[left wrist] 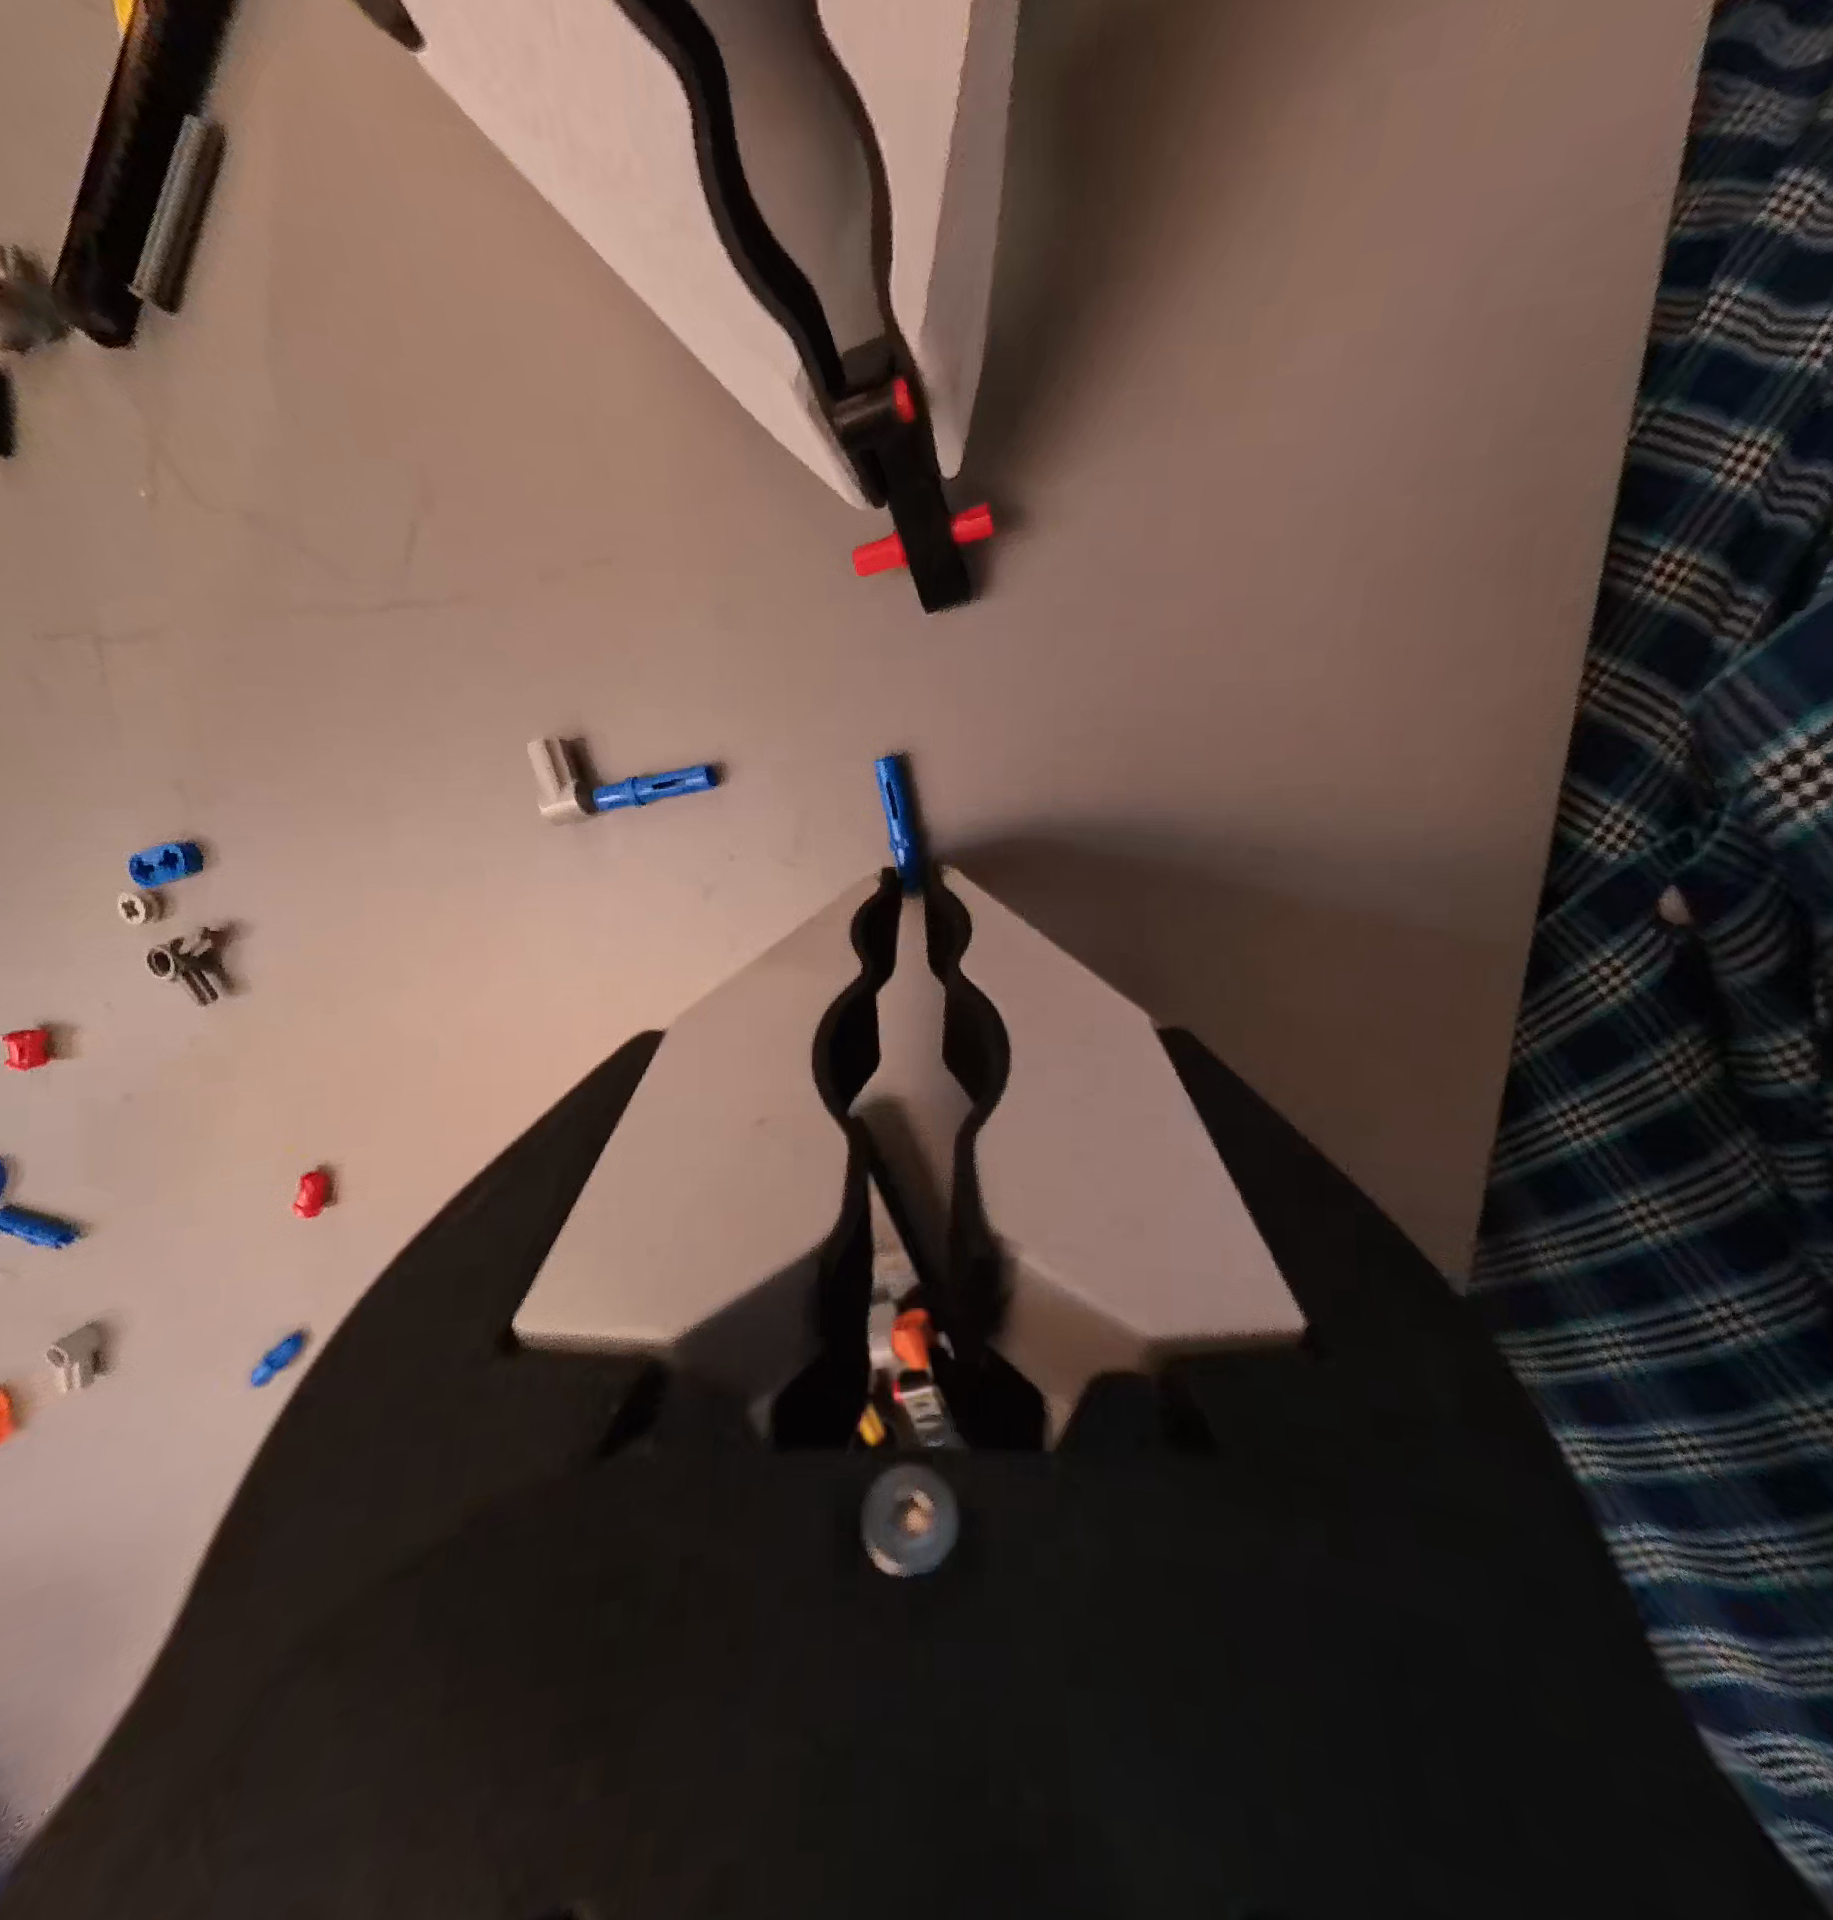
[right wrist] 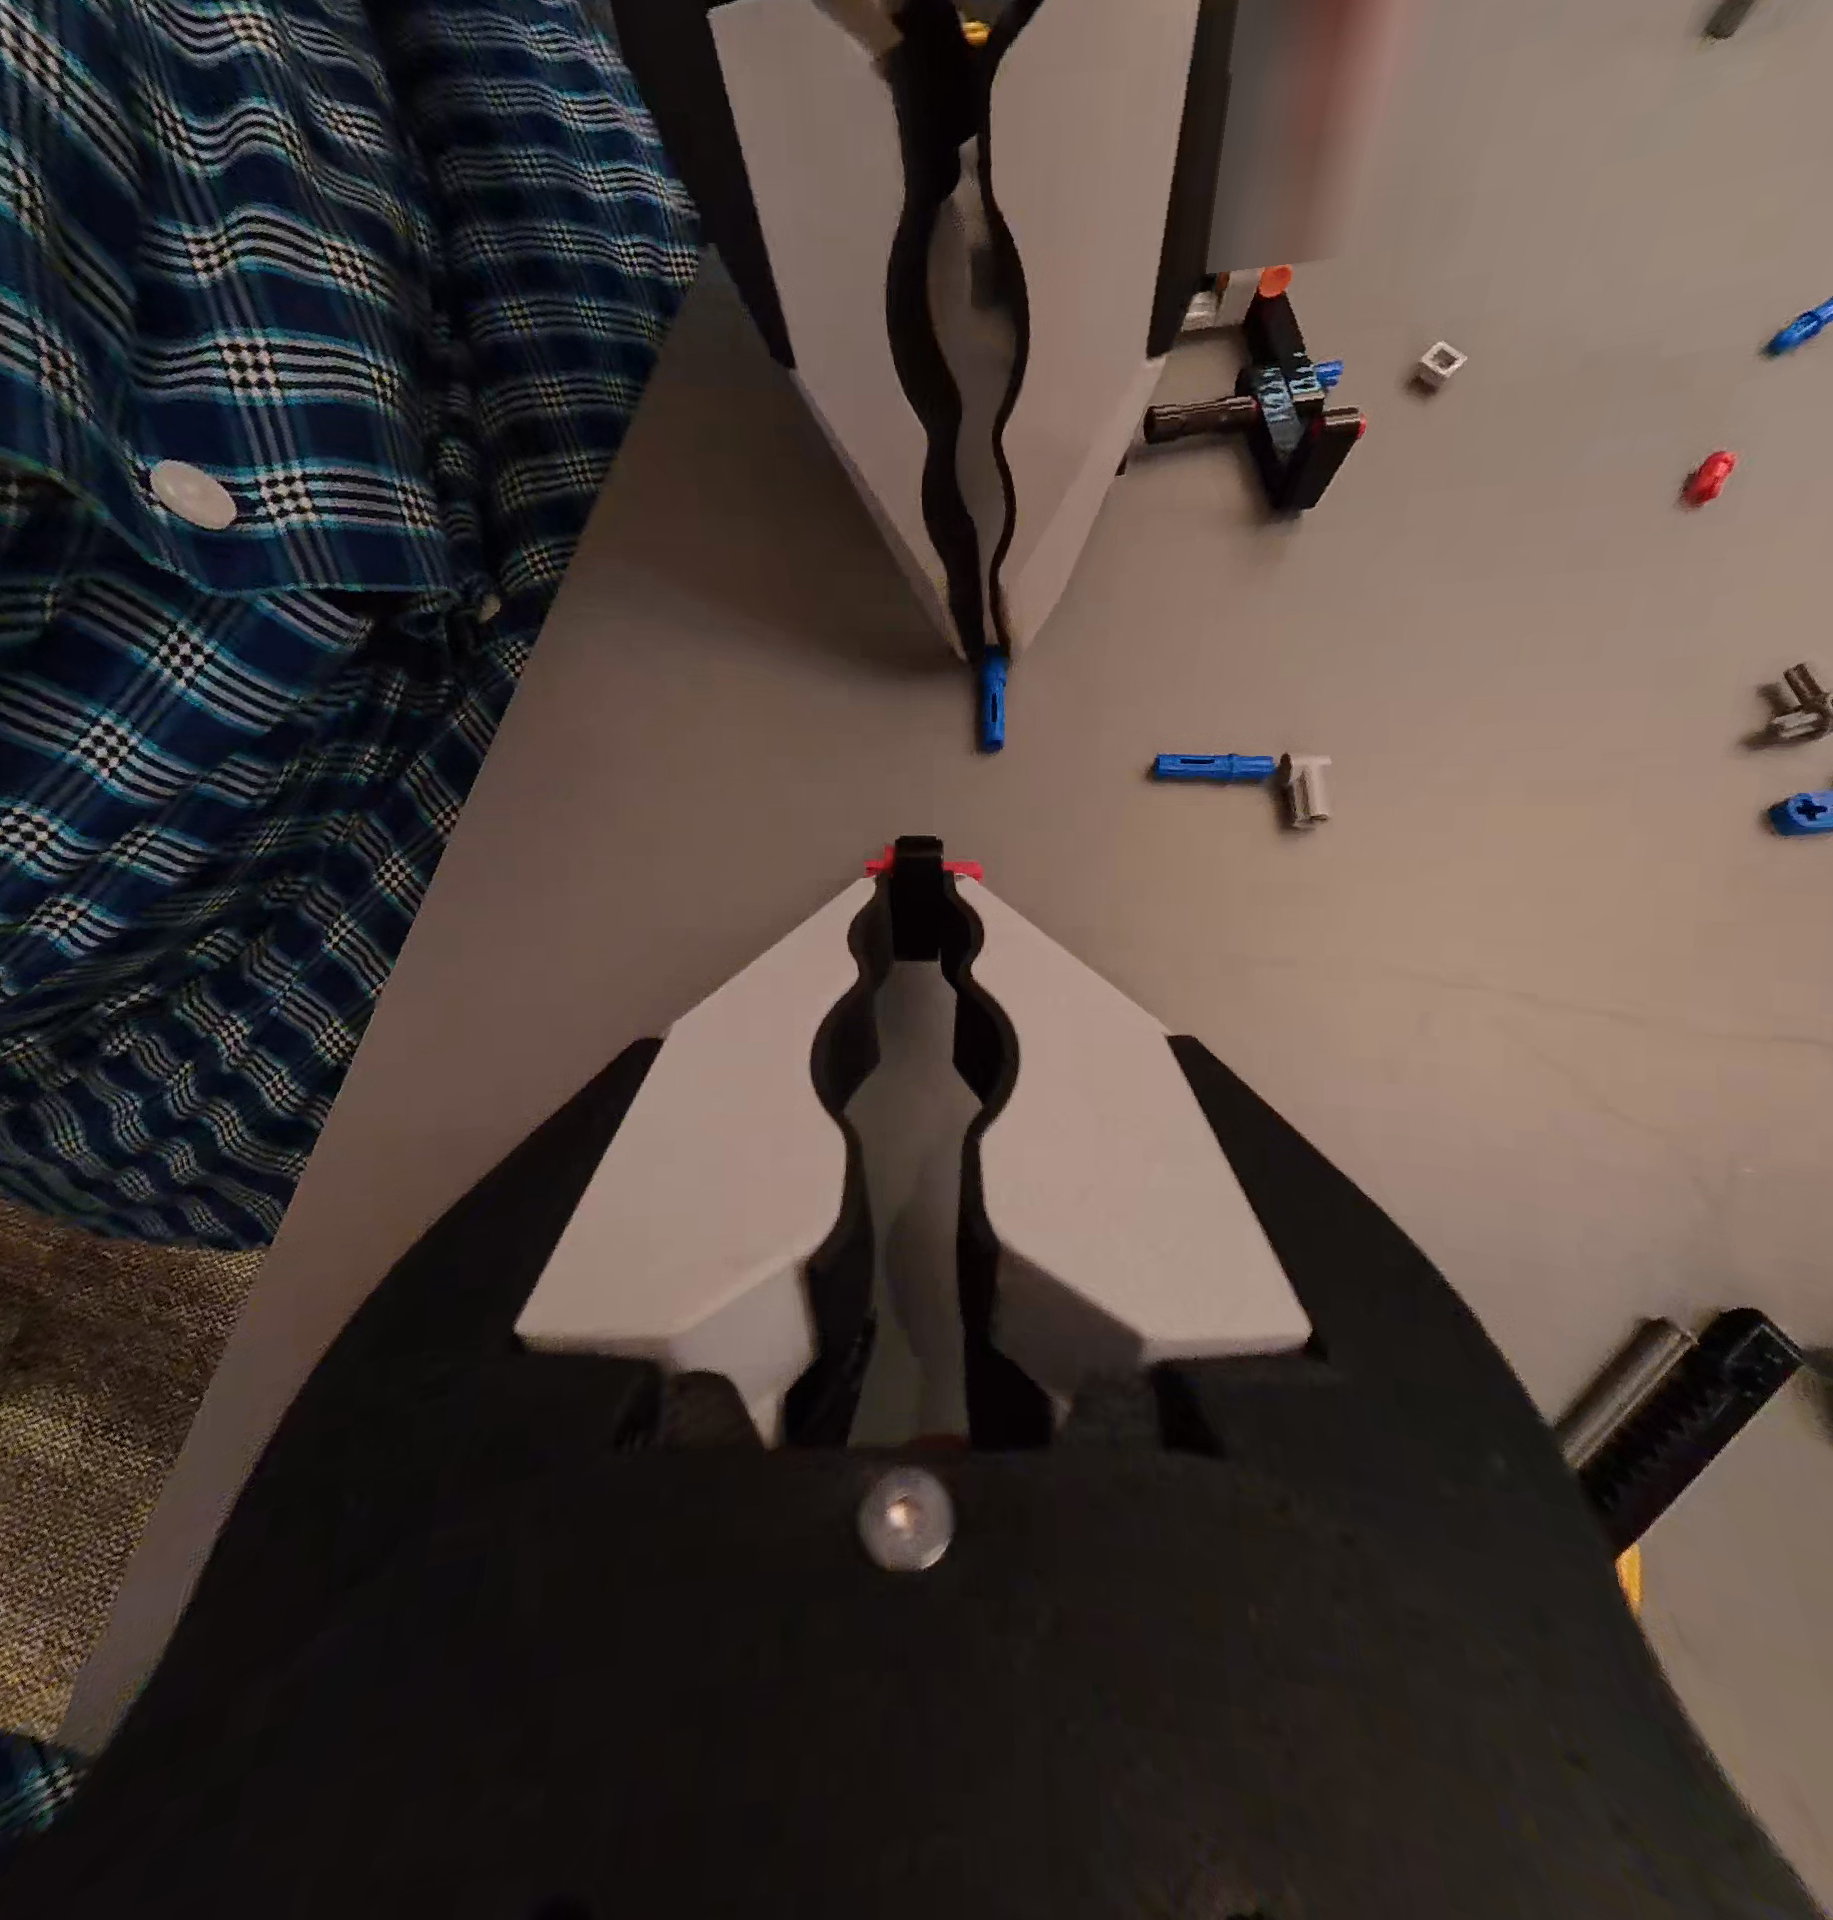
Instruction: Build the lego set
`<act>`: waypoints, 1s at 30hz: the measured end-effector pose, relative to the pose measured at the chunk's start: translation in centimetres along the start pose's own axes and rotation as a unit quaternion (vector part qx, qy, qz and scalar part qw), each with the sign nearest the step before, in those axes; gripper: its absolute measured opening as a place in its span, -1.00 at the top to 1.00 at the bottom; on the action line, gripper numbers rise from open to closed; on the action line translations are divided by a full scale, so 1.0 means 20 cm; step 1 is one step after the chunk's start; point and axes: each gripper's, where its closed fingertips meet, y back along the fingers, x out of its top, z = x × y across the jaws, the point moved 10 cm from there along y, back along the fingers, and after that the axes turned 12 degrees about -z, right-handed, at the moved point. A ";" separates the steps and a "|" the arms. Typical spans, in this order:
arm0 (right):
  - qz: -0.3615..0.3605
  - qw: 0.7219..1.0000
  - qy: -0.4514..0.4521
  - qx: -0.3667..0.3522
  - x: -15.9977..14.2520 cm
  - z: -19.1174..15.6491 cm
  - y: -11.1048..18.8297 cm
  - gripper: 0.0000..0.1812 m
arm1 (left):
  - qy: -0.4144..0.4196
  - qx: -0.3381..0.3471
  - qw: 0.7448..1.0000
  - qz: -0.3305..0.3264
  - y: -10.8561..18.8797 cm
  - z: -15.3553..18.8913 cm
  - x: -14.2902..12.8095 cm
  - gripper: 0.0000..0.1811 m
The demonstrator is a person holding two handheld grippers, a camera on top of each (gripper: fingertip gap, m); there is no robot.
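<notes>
Nearest my lens, left gripper (left wrist: pixel 910 883) is clenched on a blue pin (left wrist: pixel 897 816) above the grey table (left wrist: pixel 1255 675), while I note the right gripper (right wrist: pixel 917 883), facing it tip to tip, clamped on a black beam (right wrist: pixel 916 896) carrying red pins (left wrist: pixel 876 554), parts well apart.

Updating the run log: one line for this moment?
left tool: shut on blue pin | right tool: shut on black beam with red pins | parts facing, apart
</notes>
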 end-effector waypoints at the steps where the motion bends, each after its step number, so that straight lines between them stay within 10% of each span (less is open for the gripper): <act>1: -0.002 1.000 0.000 0.000 0.00 0.00 0.00 0.94 | -0.009 0.000 1.000 -0.003 0.00 -0.01 0.00 0.98; 30: -0.053 0.997 0.047 0.024 0.01 -0.02 -0.06 0.94 | -0.329 0.038 0.943 -0.027 -0.01 0.00 0.15 0.97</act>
